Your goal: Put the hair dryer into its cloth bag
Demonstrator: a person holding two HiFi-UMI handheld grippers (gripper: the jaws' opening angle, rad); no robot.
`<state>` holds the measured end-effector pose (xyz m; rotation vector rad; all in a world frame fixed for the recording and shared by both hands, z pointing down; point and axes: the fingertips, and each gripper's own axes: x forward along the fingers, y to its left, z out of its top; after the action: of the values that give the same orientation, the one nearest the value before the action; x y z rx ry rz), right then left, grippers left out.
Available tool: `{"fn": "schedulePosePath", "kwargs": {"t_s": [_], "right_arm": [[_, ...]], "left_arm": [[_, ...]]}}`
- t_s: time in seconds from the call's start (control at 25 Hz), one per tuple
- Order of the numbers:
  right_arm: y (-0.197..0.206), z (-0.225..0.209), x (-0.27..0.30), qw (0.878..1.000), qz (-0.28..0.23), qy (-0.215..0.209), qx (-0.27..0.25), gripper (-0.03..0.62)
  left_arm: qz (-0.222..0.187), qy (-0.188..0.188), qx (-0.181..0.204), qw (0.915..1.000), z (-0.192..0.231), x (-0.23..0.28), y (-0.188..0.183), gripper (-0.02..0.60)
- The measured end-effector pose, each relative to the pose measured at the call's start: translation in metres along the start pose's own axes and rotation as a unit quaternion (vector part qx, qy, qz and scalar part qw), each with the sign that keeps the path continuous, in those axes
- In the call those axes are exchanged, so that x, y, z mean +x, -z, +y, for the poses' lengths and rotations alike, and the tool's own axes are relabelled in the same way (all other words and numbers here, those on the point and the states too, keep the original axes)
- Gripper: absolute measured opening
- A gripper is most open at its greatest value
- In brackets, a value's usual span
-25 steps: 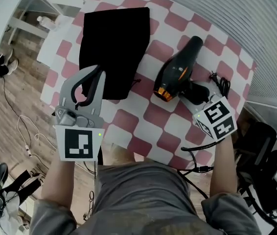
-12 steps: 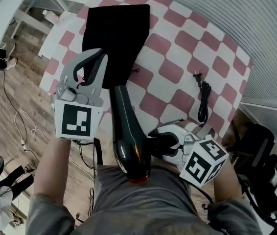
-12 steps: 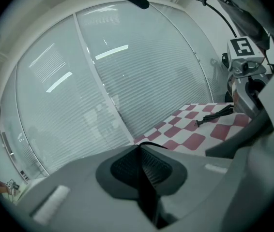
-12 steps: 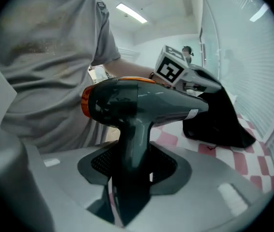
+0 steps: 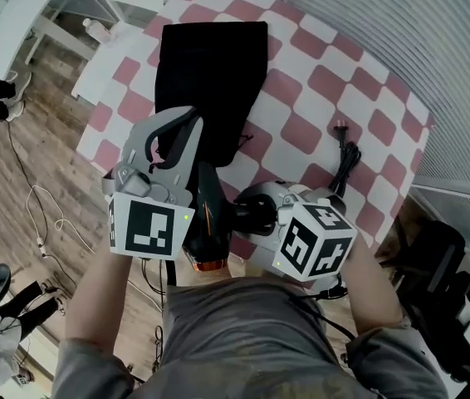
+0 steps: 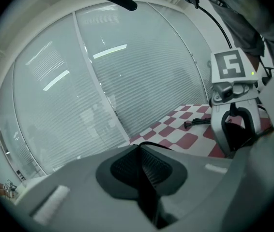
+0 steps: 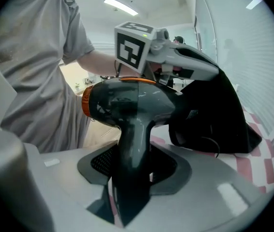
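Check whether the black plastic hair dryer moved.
Yes. The hair dryer went from the red checked tablecloth's right side to its near edge, below the black cloth bag, in the right gripper.

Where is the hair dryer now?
The hair dryer is at the head view's lower middle, held by its handle in the right gripper, beside the left gripper and near the bag.

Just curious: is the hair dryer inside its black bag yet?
Out. The right tool grips its handle, and the dryer is uncovered, beside the bag.
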<state>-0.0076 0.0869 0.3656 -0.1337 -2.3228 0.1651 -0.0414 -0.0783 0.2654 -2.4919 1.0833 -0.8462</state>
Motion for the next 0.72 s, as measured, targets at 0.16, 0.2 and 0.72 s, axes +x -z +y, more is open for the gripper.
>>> {"fn": "schedulePosePath", "kwargs": {"t_s": [0.16,0.2,0.72], "right_arm": [[-0.001,-0.032,0.007,1.000,0.019,0.012,0.022,0.210],[-0.001,-0.041,0.007,0.999,0.021,0.017,0.029,0.210],[-0.003,-0.113,0.009,0.982,0.038,0.101,0.156,0.212]], "left_arm": [[-0.009,0.014,-0.022,0.9996,0.000,-0.004,0.003,0.017],[-0.013,0.017,-0.027,0.9994,-0.001,-0.005,0.003,0.017],[-0.008,0.045,-0.045,0.9979,-0.017,-0.018,0.006,0.017]]}}
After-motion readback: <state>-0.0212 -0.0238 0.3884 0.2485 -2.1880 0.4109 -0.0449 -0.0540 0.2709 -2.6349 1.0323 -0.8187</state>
